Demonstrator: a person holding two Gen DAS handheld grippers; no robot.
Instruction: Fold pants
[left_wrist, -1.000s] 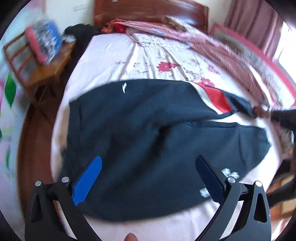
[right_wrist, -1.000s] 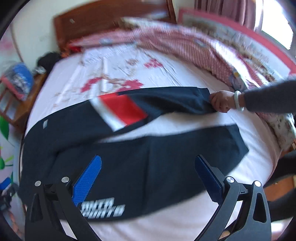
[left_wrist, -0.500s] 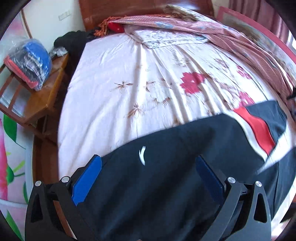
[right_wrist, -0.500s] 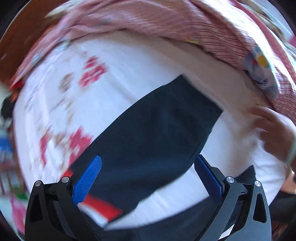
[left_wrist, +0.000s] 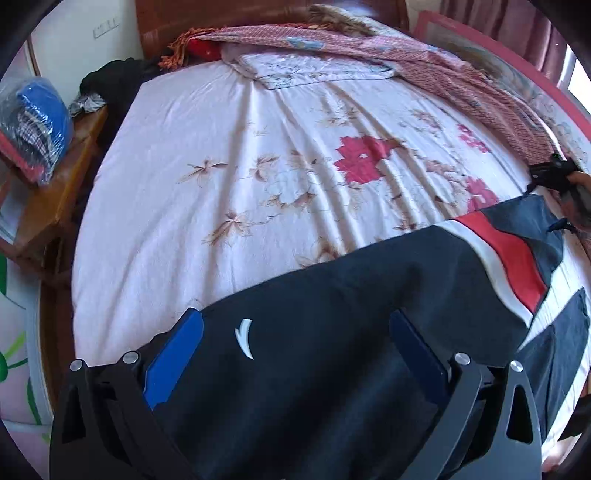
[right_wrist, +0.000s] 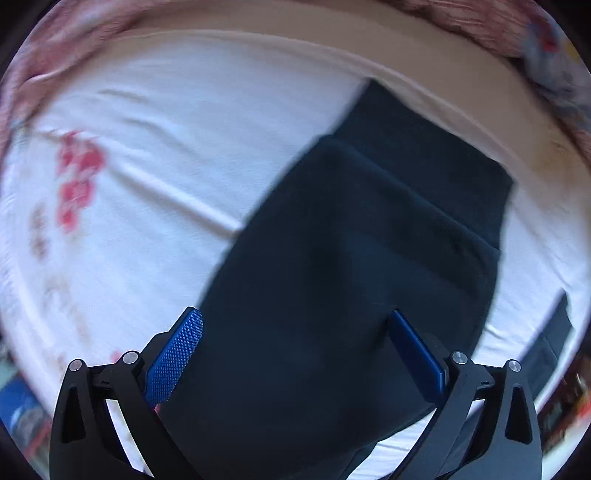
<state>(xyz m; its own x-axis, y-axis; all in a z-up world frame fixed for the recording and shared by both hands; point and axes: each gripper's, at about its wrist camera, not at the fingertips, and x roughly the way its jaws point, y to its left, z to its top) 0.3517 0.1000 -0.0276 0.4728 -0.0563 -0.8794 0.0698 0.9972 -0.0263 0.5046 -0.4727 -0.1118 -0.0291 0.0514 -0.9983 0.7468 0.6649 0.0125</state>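
Note:
Dark navy pants (left_wrist: 351, 332) with a white swoosh logo and a red and white band (left_wrist: 506, 258) lie spread on the bed. My left gripper (left_wrist: 295, 347) is open, low over the waist end near the logo. My right gripper (right_wrist: 295, 347) is open over the far leg (right_wrist: 351, 258), close above its dark cuff (right_wrist: 424, 155). The other leg shows at the right edge of the right wrist view (right_wrist: 550, 343). Neither gripper holds cloth.
The bed sheet (left_wrist: 240, 166) is pale with red flowers. A pink quilt (left_wrist: 406, 55) lies bunched along the headboard and far side. A wooden chair with a bagged bundle (left_wrist: 33, 125) stands left of the bed. The right gripper and hand show at the far right (left_wrist: 565, 181).
Both grippers moved forward and down over the pants. The left now sits at the waist by the logo; the right closed in on the far leg's cuff. The hand at the cuff left the right view.

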